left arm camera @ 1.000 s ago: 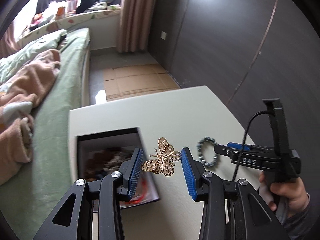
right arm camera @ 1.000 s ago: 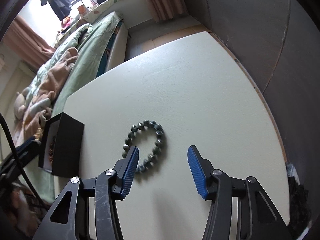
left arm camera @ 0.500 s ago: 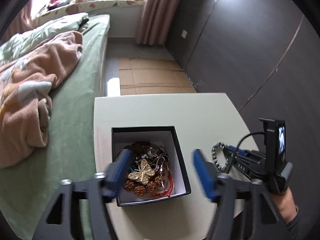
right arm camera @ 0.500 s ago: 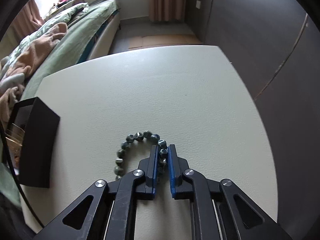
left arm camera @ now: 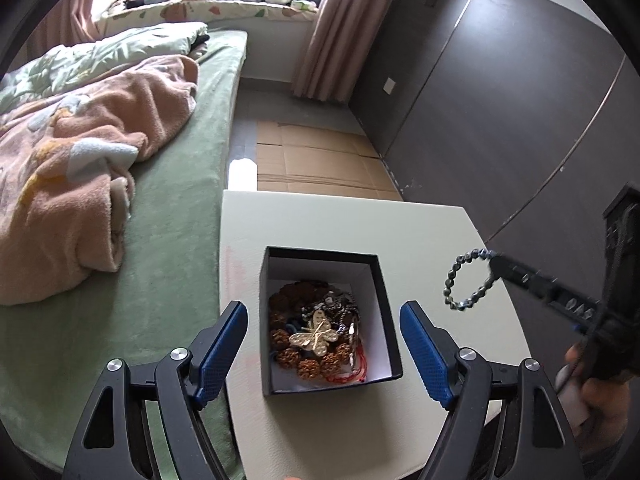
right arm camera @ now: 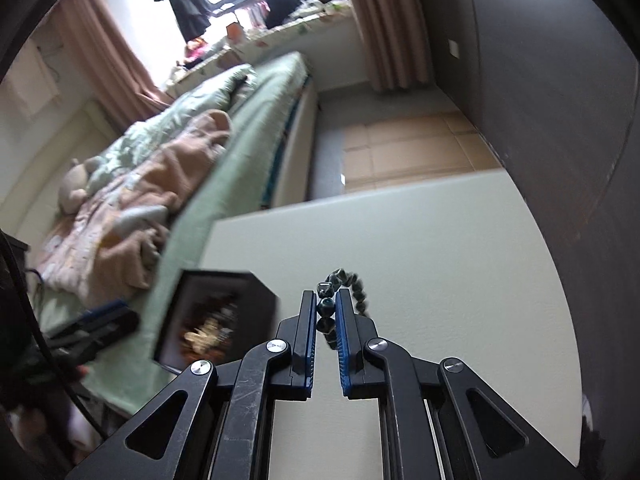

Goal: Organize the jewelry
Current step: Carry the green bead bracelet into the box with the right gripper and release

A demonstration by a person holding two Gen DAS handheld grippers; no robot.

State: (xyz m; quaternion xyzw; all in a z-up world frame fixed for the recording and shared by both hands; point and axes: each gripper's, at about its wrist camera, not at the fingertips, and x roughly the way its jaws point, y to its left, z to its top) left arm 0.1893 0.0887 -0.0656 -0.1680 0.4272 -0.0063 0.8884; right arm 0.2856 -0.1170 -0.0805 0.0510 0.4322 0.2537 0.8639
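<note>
Left tool (left arm camera: 323, 338): black frame, blue ribbed pads, silver screws. Right tool (right arm camera: 326, 313): same black and blue. Bead bracelet (left arm camera: 467, 279): dark grey-green beads, glossy. Box (left arm camera: 384, 304): black outside, white lining. Butterfly brooch (left arm camera: 314, 333) inside it: pale gold. Around it brown knobbly beads (left arm camera: 282, 336), red cord (left arm camera: 352, 376), silvery chain. Worktop (left arm camera: 360, 224): plain off-white. Bed (left arm camera: 176, 208): sage green sheet; blanket (left arm camera: 80, 152) peach-pink with white and yellow patches. Curtain (left arm camera: 336, 28): dusty pink. Wall panels (left arm camera: 500, 92): dark brown-grey. Floor cardboard (left arm camera: 320, 160): tan.
</note>
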